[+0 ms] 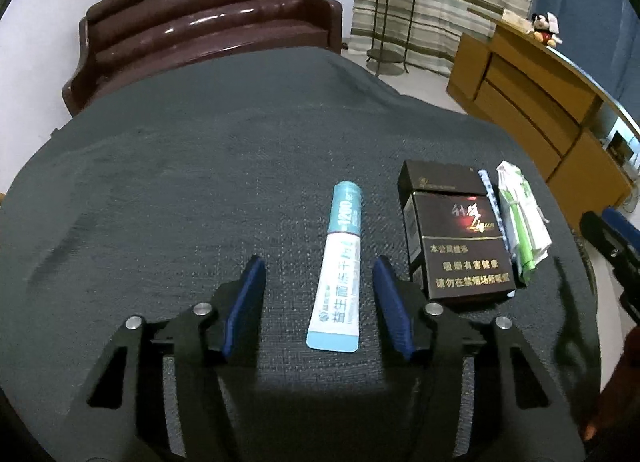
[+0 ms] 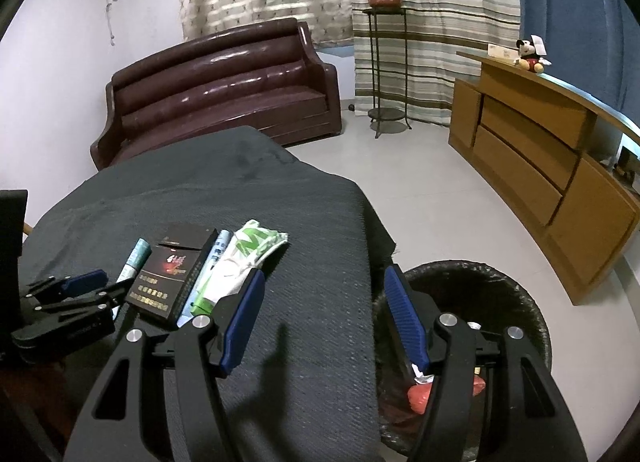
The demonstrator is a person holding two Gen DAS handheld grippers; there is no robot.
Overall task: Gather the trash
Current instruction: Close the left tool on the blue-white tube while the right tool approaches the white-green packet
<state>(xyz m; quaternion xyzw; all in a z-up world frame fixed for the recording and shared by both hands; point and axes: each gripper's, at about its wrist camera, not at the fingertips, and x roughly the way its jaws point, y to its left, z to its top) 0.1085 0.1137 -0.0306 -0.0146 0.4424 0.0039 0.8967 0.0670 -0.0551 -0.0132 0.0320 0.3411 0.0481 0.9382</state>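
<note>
**Dark cloth table, trash lined up**

Dark cloth covers the table (image 1: pixel 160 182). Left gripper (image 1: pixel 319 304) fingers are spread around the toothpaste tube (image 1: pixel 340 262), lying lengthwise, cap pointing away. Just right: cigarette pack (image 1: pixel 456 238), crumpled wrapper (image 1: pixel 522 214). Right gripper (image 2: pixel 324 318) is spread, empty, above the trash bin (image 2: pixel 520 302) holding red scraps.

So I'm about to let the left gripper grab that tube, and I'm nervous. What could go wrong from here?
The open left gripper straddles the toothpaste tube, but its right finger sits close to the cigarette box, so closing may nudge the box. The bin is beyond the table edge on the right, past the right gripper, so the carry may collide.
</note>
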